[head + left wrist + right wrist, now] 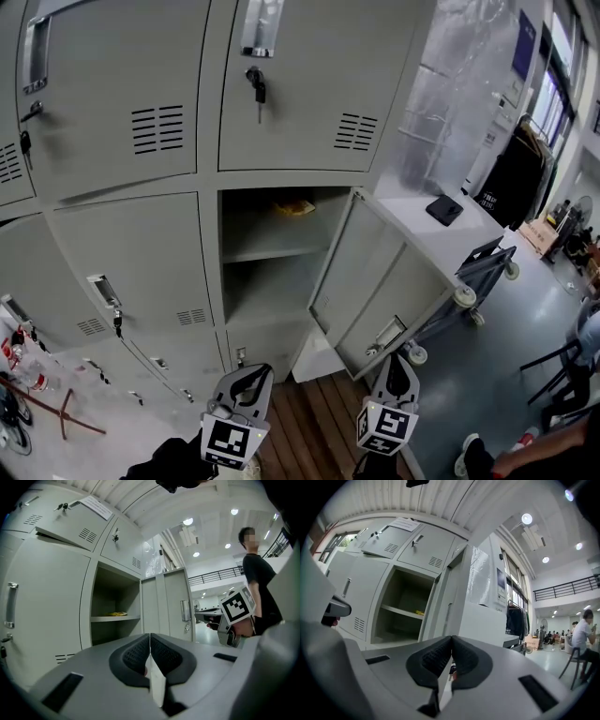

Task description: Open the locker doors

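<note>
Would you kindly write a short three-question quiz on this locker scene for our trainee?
1. True or false: the left gripper and the right gripper are both shut and empty.
2. What lies on the shelf inside the open locker? A) a yellow item B) a red bottle C) nothing
3. What hangs from the lock of the door above it?
Key: 1 true; 2 A; 3 a key.

A: What colour are the lockers (131, 122)?
B: Pale grey all over, with dark slotted vents. There's a yellow thing (294, 207) on the open one's shelf.
A: And the marker cubes (230, 439)?
B: Black squares on white. The wood planks (314, 422) are brown, and the floor (497, 366) is blue-grey.
</note>
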Demonstrator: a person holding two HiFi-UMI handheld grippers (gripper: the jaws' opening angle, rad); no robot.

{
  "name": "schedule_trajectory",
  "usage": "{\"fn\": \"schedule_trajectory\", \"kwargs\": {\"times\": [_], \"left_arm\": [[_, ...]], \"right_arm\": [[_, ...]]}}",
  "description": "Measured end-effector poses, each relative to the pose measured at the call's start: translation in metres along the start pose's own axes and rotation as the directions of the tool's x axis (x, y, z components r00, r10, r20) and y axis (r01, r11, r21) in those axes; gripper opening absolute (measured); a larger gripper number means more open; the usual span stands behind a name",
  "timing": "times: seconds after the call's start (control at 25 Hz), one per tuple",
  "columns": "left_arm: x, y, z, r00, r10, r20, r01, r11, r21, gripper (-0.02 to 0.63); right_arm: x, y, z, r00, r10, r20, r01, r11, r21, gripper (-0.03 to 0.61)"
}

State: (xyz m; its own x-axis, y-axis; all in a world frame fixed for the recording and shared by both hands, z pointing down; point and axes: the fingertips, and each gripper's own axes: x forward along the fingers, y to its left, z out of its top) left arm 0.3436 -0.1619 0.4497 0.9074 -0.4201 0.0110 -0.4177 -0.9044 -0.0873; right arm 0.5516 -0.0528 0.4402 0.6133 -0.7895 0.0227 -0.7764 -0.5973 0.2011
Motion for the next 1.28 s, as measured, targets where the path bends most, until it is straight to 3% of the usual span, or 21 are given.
{"fn": "schedule_trajectory", "kwargs": {"times": [0.4, 0.8, 1.04, 1.28], "left_arm": [[0.022, -0.006, -0.001, 1.0, -0.021, 0.002, 0.021, 1.0, -0.003, 0.025], [0.012, 0.001, 0.004, 1.0, 0.012, 0.013, -0.011, 1.0, -0.01, 0.025], [-0.019, 0.014, 0.014, 0.998, 0.063, 0.027, -0.063, 0.998, 0.003, 0.025], [-0.071, 0.025, 0.021, 0.992, 0.121, -0.028, -0.121, 0.993, 0.008, 0.025]], "right_arm": [[0.014, -0.02, -0.005, 0.999, -0.03, -0.014, 0.03, 1.0, -0.002, 0.013], [0.0, -0.016, 0.0, 1.0, -0.009, -0.004, 0.009, 1.0, 0.002, 0.022], [-0.029, 0.003, 0.019, 0.998, 0.045, 0.038, -0.046, 0.999, 0.011, 0.015], [-0.062, 0.044, 0.033, 0.989, 0.129, 0.072, -0.131, 0.991, 0.03, 0.015]]}}
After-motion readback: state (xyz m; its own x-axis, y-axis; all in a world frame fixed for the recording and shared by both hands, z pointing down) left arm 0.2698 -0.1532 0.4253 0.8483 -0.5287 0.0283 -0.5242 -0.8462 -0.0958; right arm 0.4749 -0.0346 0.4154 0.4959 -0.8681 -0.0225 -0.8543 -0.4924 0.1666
